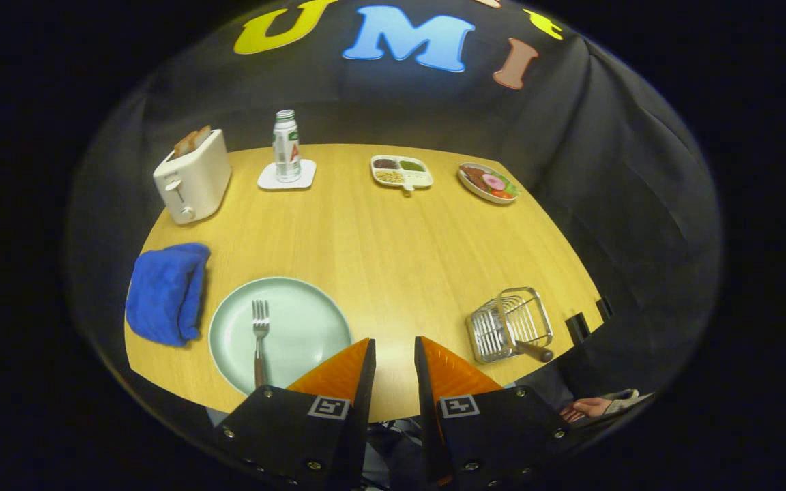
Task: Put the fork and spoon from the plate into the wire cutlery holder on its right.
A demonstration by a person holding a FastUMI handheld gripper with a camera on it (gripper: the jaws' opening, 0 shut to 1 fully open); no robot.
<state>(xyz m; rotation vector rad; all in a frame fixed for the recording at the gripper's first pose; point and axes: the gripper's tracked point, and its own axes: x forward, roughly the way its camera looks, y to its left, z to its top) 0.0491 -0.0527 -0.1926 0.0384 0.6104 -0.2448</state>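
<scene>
While the gripper [393,354] hovers with its orange fingers [338,372] spread and holding nothing, a fork [259,341] lies on the green plate [311,320] at ten o'clock. At two o'clock, the wire cutlery holder [510,324] already has a handle poking out, probably the spoon, so the fork likely comes next.

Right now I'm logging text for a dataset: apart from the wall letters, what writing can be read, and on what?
Bottle label: printing too blurred to read.
Gripper: two square code markers, no words; jaws open, holding nothing, near the plate.
Nothing else bears legible text.
</scene>
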